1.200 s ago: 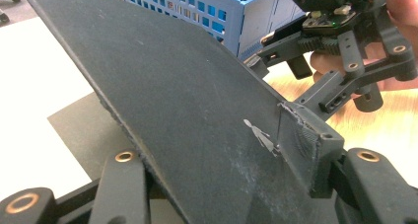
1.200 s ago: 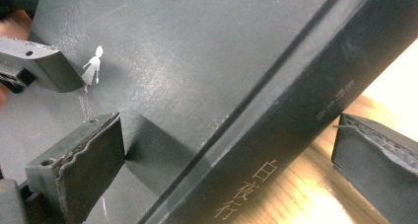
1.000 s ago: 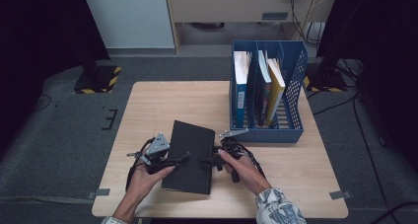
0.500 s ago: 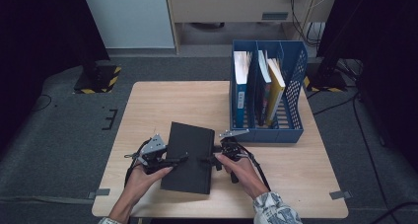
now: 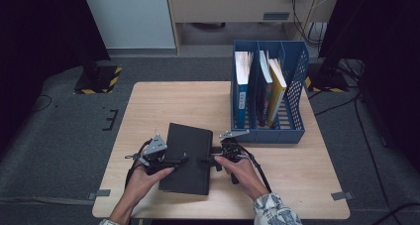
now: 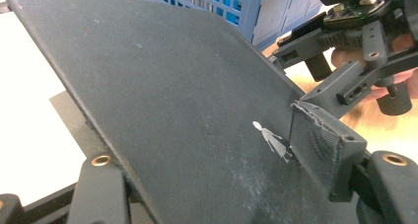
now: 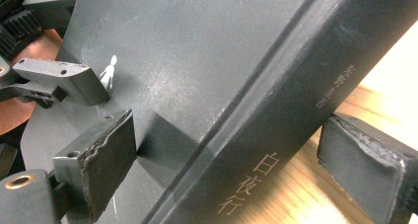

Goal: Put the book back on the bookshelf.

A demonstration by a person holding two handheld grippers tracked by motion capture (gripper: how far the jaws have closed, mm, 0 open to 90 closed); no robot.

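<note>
Book (image 5: 187, 158) on table (image 5: 163, 101), between both grippers; left gripper (image 5: 179, 161) pinches its cover edge; right gripper (image 5: 207, 161) straddles the spine, jaws wide, not clamped; risk: cover may tear or slip loose.

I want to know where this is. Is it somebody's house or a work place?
Probably a work or lab room: a plain wooden table on grey carpet, cables along the back, and black stands with striped bases.
</note>
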